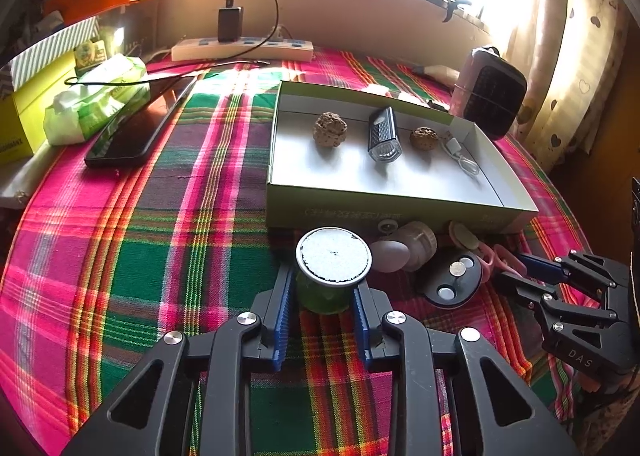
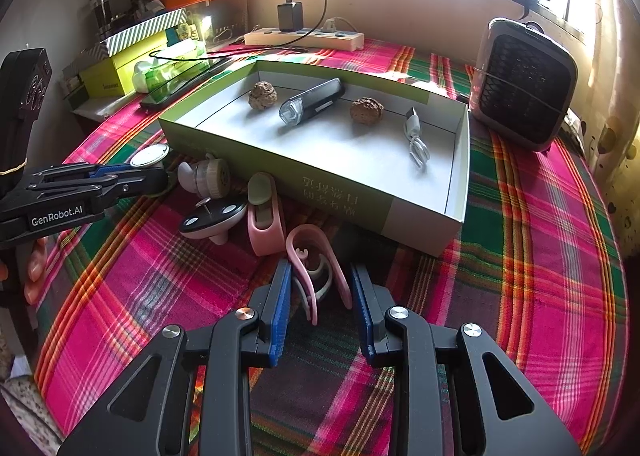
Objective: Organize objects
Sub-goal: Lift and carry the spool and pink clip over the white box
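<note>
Grippers: two, the left gripper (image 1: 323, 298) and the right gripper (image 2: 320, 298).
Open cardboard box (image 2: 348, 192): one.
Walnuts in the box: two, one walnut (image 2: 263, 94) on the left and a second walnut (image 2: 367, 110) further right.
Black flashlight (image 2: 311, 100): one, in the box.
White USB cable (image 2: 416, 136): one, in the box.
Green jar with round white lid (image 1: 333, 256): one.
Pink clips in front of the box: two, a pink clip (image 2: 266, 212) and a pink clip with curved arms (image 2: 316, 268).
Black oval piece with silver studs (image 2: 212, 216): one.
Power strip (image 2: 304, 38): one.
Small heater (image 2: 524, 82): one.
Smartphone (image 1: 136, 132): one.
</note>
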`<state>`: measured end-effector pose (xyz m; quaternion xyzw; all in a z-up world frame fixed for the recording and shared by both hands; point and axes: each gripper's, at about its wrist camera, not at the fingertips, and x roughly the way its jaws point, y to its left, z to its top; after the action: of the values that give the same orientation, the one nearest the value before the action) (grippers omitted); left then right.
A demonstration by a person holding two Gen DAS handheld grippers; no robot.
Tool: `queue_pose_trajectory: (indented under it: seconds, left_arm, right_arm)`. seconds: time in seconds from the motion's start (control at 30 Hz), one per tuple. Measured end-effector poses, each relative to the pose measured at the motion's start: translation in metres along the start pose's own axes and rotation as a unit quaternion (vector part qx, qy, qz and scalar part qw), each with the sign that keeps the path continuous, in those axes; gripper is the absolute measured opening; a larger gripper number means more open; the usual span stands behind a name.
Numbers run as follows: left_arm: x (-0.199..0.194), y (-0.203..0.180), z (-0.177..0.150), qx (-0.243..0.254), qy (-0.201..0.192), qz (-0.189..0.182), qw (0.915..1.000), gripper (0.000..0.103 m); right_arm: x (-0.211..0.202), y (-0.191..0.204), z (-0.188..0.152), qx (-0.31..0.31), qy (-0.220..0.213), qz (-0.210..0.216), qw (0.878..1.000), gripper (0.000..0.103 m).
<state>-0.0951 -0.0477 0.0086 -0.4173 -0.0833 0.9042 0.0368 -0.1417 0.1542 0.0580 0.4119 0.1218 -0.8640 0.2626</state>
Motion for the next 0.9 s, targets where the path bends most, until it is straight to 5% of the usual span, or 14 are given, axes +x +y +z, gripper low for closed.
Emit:
queue_pose_trajectory:
  seconds: [0.9]
  left_arm:
    - [-0.015,-0.008,0.000,0.019,-0.019,0.005,0.9996,0.025]
  right_arm:
    - [-0.008,0.000,-0.003,0.024,-0.009,-0.002,1.000,0.024]
